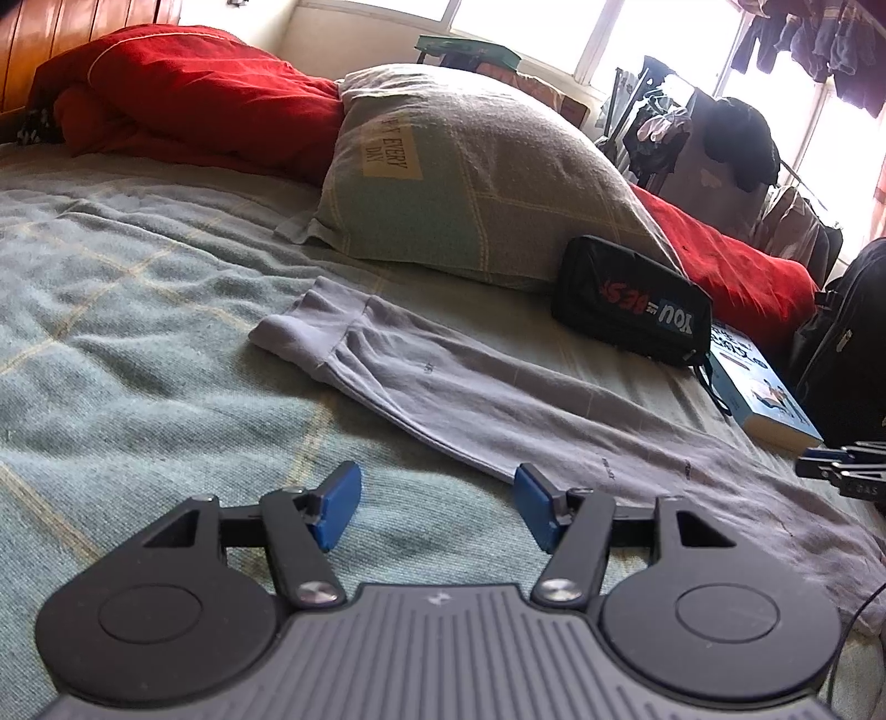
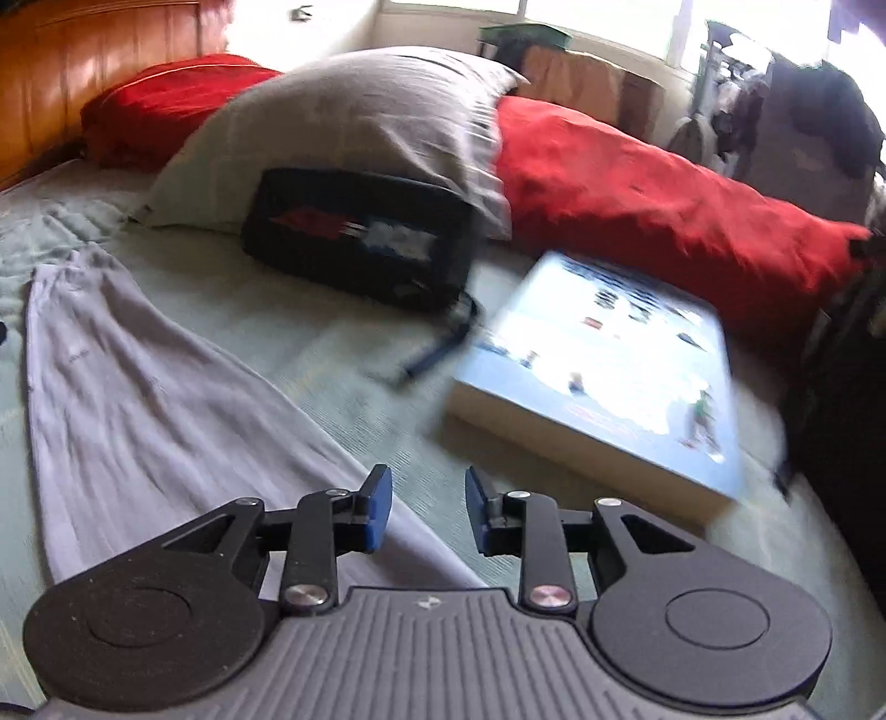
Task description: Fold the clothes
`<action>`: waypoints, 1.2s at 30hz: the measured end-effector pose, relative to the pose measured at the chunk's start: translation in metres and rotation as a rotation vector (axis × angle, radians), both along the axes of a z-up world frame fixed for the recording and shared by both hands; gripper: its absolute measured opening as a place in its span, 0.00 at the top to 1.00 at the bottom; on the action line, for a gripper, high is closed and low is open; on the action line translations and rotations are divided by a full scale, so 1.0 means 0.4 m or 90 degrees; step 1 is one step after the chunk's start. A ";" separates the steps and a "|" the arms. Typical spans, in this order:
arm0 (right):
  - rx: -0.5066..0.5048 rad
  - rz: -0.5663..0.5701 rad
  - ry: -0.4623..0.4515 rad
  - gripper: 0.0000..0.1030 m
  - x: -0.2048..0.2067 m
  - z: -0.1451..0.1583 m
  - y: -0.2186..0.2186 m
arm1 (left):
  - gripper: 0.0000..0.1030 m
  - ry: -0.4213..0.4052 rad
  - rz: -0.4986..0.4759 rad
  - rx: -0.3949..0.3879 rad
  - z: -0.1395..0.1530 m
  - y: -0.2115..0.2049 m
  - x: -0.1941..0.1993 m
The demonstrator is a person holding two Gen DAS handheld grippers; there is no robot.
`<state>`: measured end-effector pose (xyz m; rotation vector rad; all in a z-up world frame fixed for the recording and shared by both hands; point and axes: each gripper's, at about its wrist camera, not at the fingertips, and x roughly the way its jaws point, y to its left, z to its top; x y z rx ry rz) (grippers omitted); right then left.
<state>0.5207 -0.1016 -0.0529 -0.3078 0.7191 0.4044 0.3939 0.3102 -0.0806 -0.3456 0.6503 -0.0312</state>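
Ahead of my tongs, a green checked bedspread (image 1: 138, 266) covers the bed, with a wooden headboard (image 1: 83, 33) at far left. A grey pillow (image 1: 465, 166) leans on red bedding (image 1: 188, 94) straight ahead; a black pouch (image 1: 631, 310) and a blue book (image 1: 769, 399) lie to the right. Bright windows (image 1: 653, 39) flood the far wall, clothes (image 1: 808, 39) hanging before them at upper right.
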 end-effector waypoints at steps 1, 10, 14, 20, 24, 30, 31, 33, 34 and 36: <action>0.001 -0.011 0.003 0.66 -0.004 -0.001 -0.023 | 0.40 0.001 -0.001 0.002 0.002 -0.002 -0.001; 0.040 -0.063 0.017 0.66 -0.080 0.020 -0.164 | 0.34 -0.073 -0.112 0.016 0.072 -0.077 -0.044; 0.065 -0.087 0.032 0.66 -0.094 0.030 -0.200 | 0.34 -0.061 -0.133 0.055 0.072 -0.130 -0.033; 0.102 -0.102 0.077 0.61 -0.090 -0.020 -0.214 | 0.34 0.007 -0.158 0.119 0.083 -0.238 0.020; 0.094 -0.100 0.067 0.51 -0.145 -0.069 -0.203 | 0.34 0.034 -0.182 0.182 0.095 -0.333 0.069; 0.179 -0.106 0.077 0.25 -0.184 -0.063 -0.237 | 0.33 0.051 -0.188 0.254 0.052 -0.419 0.152; 0.186 -0.104 0.075 0.22 -0.187 -0.062 -0.235 | 0.34 0.076 -0.184 0.247 0.036 -0.419 0.165; 0.191 -0.083 0.060 0.12 -0.205 -0.064 -0.232 | 0.33 0.104 -0.183 0.202 0.008 -0.390 0.167; 0.197 -0.073 0.056 0.09 -0.214 -0.066 -0.234 | 0.32 0.103 -0.192 0.191 0.011 -0.376 0.163; 0.210 -0.056 0.057 0.04 -0.229 -0.071 -0.242 | 0.32 0.125 -0.196 0.169 0.028 -0.352 0.172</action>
